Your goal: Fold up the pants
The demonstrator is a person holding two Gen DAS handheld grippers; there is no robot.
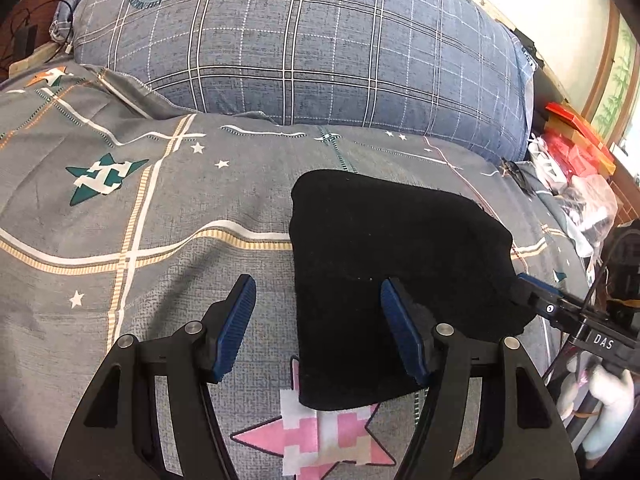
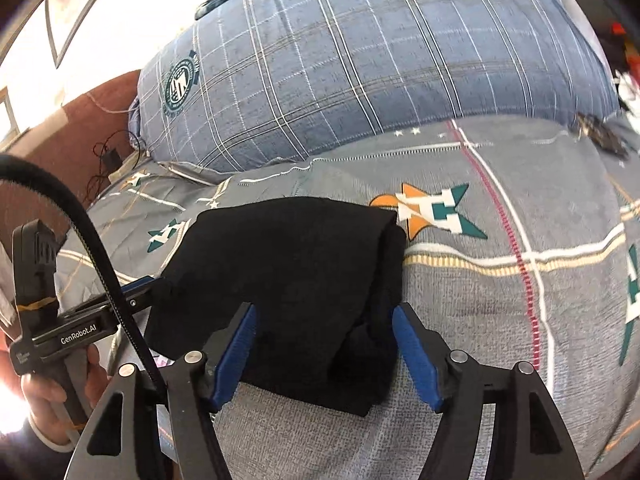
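Left hand-held gripper: jaws spread wide, nothing between the ribbed blue pads. The right-hand pad overlaps the near left portion of the pants in the picture; whether it touches the cloth cannot be told. The left-hand pad stands over bare bed cover.

Right hand-held gripper: jaws likewise wide apart, gripping nothing. The near right end of the pants lies between the pads in that view; contact cannot be confirmed. Its tips reach the right edge of the bundle in the left wrist view, partly hidden by the cloth.

The pants are a compact folded black bundle, matt and fuzzy, of rounded outline, lying on the bed in the near middle. The layering shows only at the right end; the folds elsewhere are lost in the black.

The bed cover is grey woven cotton printed with stars and cream and orange lines. A plump blue-grey checked pillow with a round green crest lies at the far side. Red boxes and plastic bags at the far right are cut off and hard to make out.
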